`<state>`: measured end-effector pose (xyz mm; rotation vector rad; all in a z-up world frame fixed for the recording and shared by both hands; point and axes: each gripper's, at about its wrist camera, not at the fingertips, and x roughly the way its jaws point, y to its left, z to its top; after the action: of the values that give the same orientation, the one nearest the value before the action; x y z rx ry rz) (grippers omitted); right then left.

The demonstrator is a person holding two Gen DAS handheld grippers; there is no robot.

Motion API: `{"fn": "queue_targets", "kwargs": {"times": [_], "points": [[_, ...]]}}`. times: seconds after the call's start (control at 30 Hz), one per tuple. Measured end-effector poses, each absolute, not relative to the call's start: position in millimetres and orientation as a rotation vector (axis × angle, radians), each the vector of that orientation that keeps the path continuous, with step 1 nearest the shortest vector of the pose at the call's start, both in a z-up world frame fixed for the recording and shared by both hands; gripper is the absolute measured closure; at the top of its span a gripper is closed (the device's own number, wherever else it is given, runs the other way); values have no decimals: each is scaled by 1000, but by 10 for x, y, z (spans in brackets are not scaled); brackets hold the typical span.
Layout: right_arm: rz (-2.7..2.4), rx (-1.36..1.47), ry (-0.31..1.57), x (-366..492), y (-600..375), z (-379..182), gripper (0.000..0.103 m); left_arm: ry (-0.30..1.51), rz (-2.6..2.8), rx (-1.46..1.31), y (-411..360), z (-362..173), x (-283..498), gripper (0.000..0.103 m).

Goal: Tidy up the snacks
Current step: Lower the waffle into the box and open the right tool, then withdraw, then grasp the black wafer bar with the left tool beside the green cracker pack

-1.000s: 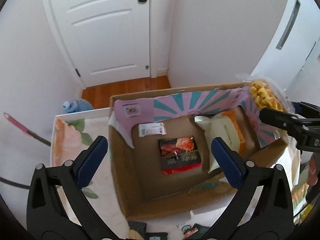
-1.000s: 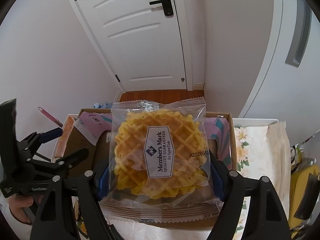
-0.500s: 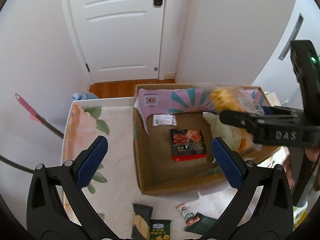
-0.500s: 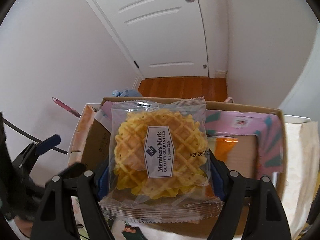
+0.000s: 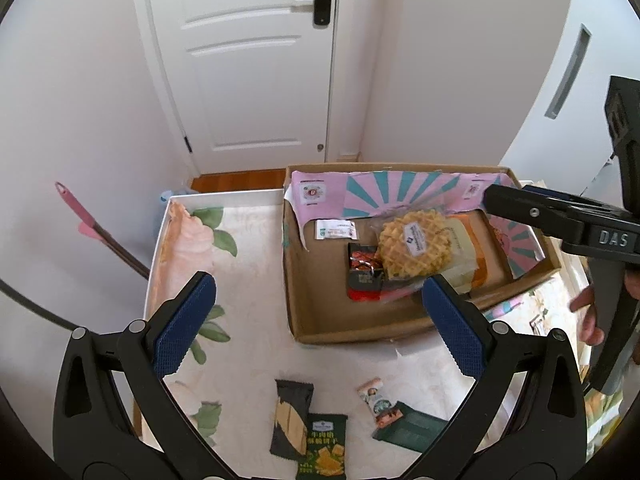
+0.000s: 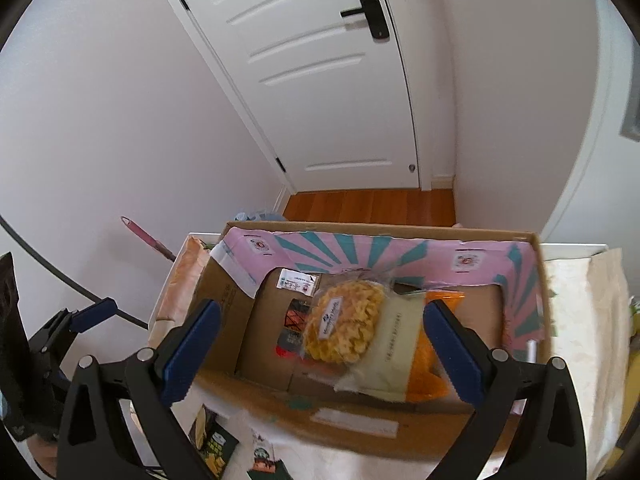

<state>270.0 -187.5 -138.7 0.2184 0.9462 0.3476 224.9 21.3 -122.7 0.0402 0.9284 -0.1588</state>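
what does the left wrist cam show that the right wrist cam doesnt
Only the left wrist view: the dark green flat packet on the tablecloth, plus fingers of the person's hand.

Only the right wrist view: the wood floor in full.

Both: the cardboard box holding the waffle pack, the pale pouch, and the white door.

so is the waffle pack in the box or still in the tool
In the box: the waffle pack lies on other snacks inside the cardboard box, and the right tool is open and empty.
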Motion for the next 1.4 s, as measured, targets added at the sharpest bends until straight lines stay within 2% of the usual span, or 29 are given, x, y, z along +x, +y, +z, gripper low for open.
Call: {"fn": "queue_targets", "kwargs": {"times": [0.37, 0.8, 1.4], "points": [[358, 109, 865, 1934, -2084, -959, 2, 869, -129, 20, 160, -967, 1637, 1], [368, 32, 772, 1097, -2139, -826, 2, 838, -61, 52, 384, -801, 984, 1], [308, 65, 926, 647, -1347, -1759, 2, 1010, -227, 68, 906, -1562, 1140, 1]]}}
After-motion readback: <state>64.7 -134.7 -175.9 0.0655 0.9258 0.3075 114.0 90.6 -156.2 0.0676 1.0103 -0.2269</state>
